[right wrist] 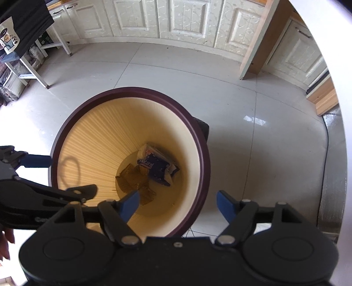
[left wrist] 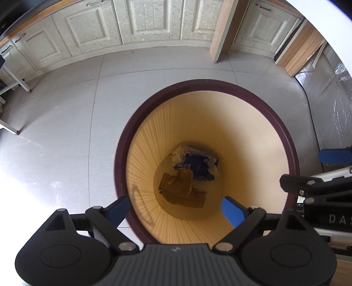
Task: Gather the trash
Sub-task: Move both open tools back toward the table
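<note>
Trash lies at the bottom of the bin: a blue wrapper resting partly on a torn piece of cardboard, both well below the dark rim. We hold both grippers above the bin mouth. Left gripper: fingers spread wide, nothing between them. Right gripper: fingers likewise spread, empty. Tiled floor around the bin shows no loose litter in either view; cabinets beyond. We judge a drop is just done; next, pull clear of the rim and look for more trash.
</note>
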Tool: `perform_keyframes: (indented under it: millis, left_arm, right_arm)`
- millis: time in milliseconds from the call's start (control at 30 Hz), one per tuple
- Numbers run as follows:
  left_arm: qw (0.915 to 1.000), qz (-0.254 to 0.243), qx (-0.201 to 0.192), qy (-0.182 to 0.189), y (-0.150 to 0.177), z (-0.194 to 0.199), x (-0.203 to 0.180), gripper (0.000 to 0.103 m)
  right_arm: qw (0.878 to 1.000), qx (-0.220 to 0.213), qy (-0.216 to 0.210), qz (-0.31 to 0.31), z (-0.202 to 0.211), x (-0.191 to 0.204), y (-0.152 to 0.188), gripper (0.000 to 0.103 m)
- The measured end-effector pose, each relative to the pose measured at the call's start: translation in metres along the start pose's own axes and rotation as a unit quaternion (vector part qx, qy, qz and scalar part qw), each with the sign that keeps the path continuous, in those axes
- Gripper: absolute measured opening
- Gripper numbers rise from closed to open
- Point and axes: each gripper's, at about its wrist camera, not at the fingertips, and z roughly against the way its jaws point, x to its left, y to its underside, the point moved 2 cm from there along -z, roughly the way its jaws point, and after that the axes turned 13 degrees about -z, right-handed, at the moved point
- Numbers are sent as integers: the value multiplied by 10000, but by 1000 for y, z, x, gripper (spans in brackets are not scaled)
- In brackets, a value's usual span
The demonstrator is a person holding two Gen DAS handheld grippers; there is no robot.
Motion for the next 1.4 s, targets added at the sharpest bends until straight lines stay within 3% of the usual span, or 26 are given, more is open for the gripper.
perform_keyframes:
  millis: [500, 900, 1400]
  left_arm:
    - [9987, 410, -298, -107, 28, 40, 19, 103]
    - [9944, 709, -730, -292, 65, 83, 22, 103]
    - [9721, 976, -1972, -817, 106, 195, 22, 103]
  right_arm:
    - [9986, -168, 185, -463, 23, -10, 16, 101]
    - [9973, -540, 140, -483, 63, -4, 43, 103]
    - [9843, -1728, -241, -276, 166, 13, 67, 103]
